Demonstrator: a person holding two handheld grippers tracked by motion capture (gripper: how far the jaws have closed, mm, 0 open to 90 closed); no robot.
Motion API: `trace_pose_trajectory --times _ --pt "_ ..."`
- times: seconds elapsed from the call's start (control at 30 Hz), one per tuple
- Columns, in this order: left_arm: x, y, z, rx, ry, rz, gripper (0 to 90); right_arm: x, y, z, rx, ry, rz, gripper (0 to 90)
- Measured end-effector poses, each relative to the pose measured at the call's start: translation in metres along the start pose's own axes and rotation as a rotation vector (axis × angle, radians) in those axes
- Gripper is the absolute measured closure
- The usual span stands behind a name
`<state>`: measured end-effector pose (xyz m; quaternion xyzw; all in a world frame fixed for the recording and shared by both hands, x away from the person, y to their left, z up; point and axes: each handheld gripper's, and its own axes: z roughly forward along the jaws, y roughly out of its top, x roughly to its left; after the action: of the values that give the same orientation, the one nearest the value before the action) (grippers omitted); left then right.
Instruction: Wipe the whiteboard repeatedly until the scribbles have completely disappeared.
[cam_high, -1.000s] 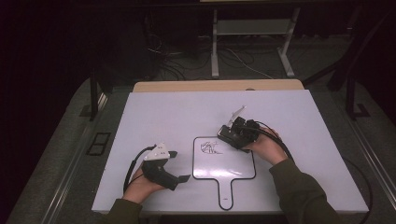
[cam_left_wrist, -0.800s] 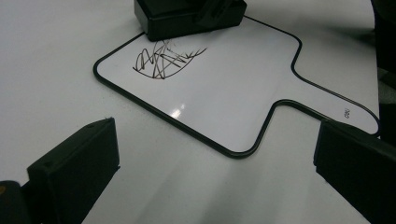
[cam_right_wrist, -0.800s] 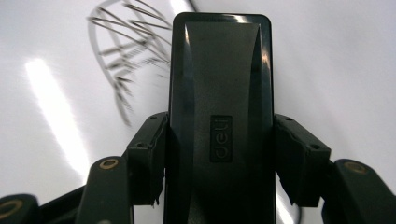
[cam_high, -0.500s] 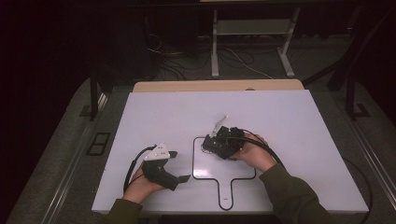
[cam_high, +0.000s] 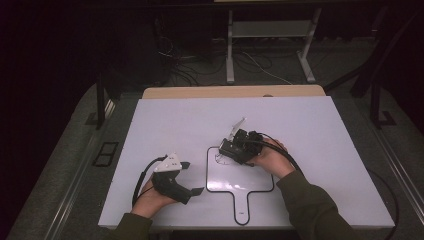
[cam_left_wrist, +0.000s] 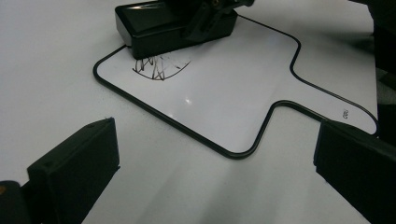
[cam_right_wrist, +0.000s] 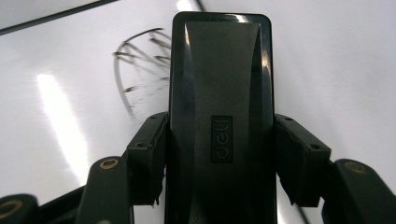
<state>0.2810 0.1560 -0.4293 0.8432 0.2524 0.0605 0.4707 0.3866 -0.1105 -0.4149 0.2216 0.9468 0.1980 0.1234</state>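
Your right gripper (cam_right_wrist: 215, 172) has its jaws clamped on the sides of the black eraser (cam_right_wrist: 219, 107), which rests on the paddle-shaped whiteboard (cam_high: 240, 177) at its upper corner, directly ahead of the jaws. The marker scribble (cam_right_wrist: 140, 65) lies just beside the eraser, touching its edge, and looks largely unwiped, so the erasing seems barely started: most strokes remain to be swept. Your left gripper (cam_left_wrist: 210, 177) sits apart from the board on the white table (cam_high: 310, 125), jaws spread wide and empty. Nothing stands between the eraser and the scribble.
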Motion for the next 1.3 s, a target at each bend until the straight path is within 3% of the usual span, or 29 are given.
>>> trace_pose_trajectory --times 0.5,0.8,1.23,1.3 --pt "0.000 0.000 -0.001 -0.003 -0.001 0.003 0.0 -0.019 0.008 0.006 0.026 -0.043 0.026 39.2" --pt "0.000 0.001 -0.001 -0.001 0.000 0.005 0.0 -0.001 0.021 0.009 0.026 -0.027 -0.030 39.2" --pt "-0.001 0.001 -0.001 -0.004 -0.001 0.005 0.0 0.033 0.035 0.008 0.043 -0.034 -0.156 39.2" --pt "-0.001 0.001 -0.001 -0.004 -0.002 0.005 0.0 0.037 0.035 0.007 0.045 -0.018 -0.167 39.1"
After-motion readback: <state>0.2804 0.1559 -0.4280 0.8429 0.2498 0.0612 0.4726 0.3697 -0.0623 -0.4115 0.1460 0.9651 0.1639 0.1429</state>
